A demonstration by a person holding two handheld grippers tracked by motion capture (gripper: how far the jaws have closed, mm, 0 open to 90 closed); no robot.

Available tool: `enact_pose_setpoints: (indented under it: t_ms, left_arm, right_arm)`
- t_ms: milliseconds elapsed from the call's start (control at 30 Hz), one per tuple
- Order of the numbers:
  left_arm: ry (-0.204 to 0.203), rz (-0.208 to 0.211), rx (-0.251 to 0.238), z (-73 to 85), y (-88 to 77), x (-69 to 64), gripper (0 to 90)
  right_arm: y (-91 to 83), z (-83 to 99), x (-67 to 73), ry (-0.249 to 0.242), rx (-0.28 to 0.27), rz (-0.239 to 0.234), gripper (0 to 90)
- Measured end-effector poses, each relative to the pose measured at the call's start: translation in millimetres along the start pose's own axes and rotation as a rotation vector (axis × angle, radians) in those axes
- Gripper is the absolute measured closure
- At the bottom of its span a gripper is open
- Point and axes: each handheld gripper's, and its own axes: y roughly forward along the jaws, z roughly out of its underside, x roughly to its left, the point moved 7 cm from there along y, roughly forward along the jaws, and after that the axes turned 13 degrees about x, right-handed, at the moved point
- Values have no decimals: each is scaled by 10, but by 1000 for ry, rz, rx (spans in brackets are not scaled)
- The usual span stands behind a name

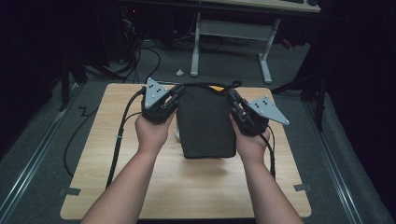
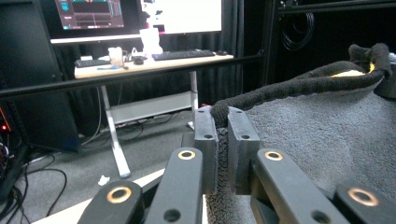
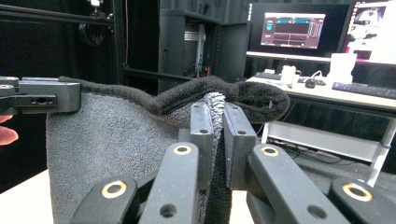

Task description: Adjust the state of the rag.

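Observation:
A dark grey towel (image 1: pixel 205 123) hangs stretched between my two grippers above the wooden table (image 1: pixel 187 186), its lower edge near the tabletop. My left gripper (image 1: pixel 175 95) is shut on the towel's upper left corner; in the left gripper view the jaws pinch the cloth (image 2: pixel 327 135) at its thick hem, gripper (image 2: pixel 223 144). My right gripper (image 1: pixel 233 100) is shut on the upper right corner; in the right gripper view the cloth (image 3: pixel 116 140) is clamped between the jaws, gripper (image 3: pixel 217 140). A yellow tag (image 1: pixel 215 87) shows at the top edge.
The table's front half lies bare below the towel. A small pale object (image 1: pixel 177 133) peeks out beside the towel's left edge. Behind the table stand a white-legged desk (image 1: pixel 233 32) and floor cables (image 1: pixel 140 56). Monitors (image 3: pixel 292 30) sit on that desk.

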Motion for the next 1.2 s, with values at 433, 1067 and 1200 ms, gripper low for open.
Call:
enact_pose_setpoints:
  t_ms: [433, 1067, 1200]
  left_arm:
    - [40, -25, -13, -292, 178, 145, 845]
    - [35, -27, 33, -280, 713, 466, 844]
    - [38, -23, 58, -171, 810, 511, 844]
  right_arm:
    - [235, -209, -191, 34, -13, -7, 849]
    - [860, -207, -444, 55, 84, 5, 848]
    - [983, -108, -477, 45, 115, 4, 847]
